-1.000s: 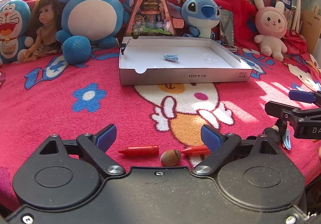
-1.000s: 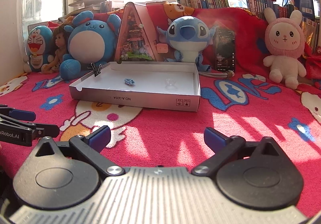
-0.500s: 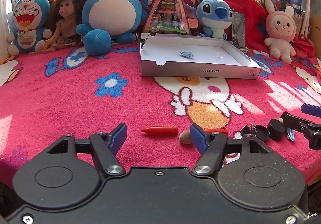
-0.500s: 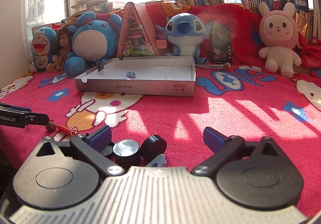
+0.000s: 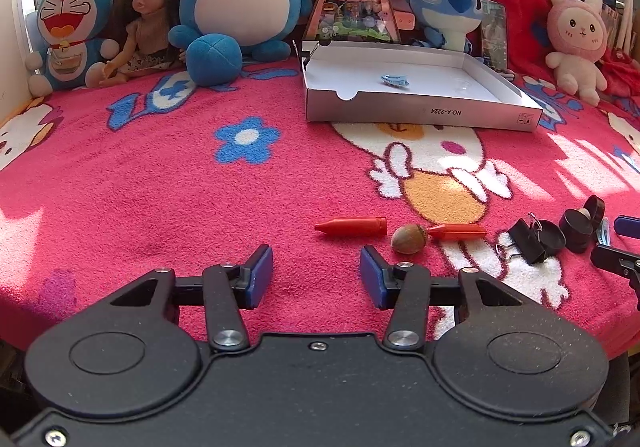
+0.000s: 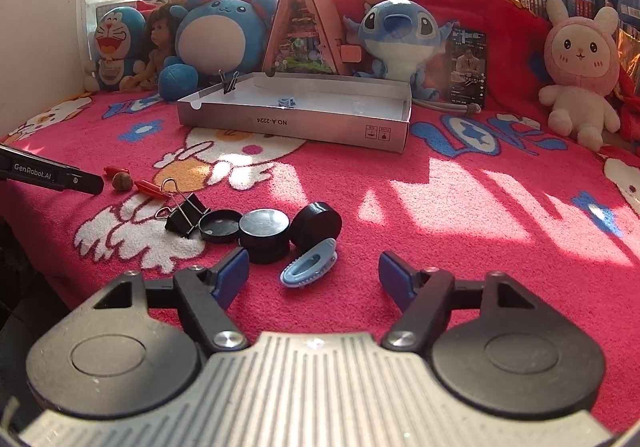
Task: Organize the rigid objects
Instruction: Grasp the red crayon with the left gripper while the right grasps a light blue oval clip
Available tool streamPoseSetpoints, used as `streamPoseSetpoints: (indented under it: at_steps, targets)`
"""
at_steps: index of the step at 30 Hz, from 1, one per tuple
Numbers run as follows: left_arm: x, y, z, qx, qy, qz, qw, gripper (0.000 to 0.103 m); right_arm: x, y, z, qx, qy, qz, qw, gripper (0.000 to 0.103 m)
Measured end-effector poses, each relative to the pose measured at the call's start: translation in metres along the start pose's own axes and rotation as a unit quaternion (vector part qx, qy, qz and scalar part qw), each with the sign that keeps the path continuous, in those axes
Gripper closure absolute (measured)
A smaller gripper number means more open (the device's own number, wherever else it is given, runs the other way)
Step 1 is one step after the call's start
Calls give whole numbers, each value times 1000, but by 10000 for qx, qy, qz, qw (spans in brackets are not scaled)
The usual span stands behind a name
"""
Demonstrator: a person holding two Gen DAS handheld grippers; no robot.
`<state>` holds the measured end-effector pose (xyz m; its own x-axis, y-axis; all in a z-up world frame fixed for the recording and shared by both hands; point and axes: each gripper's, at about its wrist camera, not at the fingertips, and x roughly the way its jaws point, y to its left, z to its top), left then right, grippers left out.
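From the left wrist camera, the left gripper [image 5: 316, 275] angles downward over the red cartoon blanket [image 5: 160, 183], low near its front edge. Its jaws have just been closing and now stand partly apart with only blanket between the blue pads; nothing is held. Just beyond the right pad lie a red crayon [image 5: 351, 226], a brown acorn [image 5: 409, 239] and a second red crayon [image 5: 457, 231], the acorn touching the second crayon's tip. Further right sit a black binder clip [image 5: 527, 243] and black round caps [image 5: 576, 227] (partly cut off by the other gripper's fingers at the frame edge). The shallow white box [image 5: 424, 113] rests well beyond, holding a small blue hair clip [image 5: 394, 79].

Over on the right wrist camera, the right gripper [image 6: 314, 273] likewise tilts downward toward the blanket. Its jaws have just been closing, yet remain wide, and a light blue hair clip [image 6: 308, 269] lies on the blanket between the pads, touched by neither. Just past the left pad stand three black caps [image 6: 264, 227], one on its edge, with the binder clip beside them. The left gripper's black finger reaches in from the left edge, its tip near the acorn. Plush toys [image 6: 224, 31] line the back (along with a doll).
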<state>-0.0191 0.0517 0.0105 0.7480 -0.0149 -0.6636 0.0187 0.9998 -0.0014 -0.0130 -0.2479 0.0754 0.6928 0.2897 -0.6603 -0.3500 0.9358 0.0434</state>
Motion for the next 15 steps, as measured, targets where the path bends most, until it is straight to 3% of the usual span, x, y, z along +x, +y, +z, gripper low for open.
streamPoseSetpoints:
  at_steps: [15]
  targets:
    - [18,-27,9,121,-192,-107,9997,56,2,1,1,-25,27,-172,9998,46]
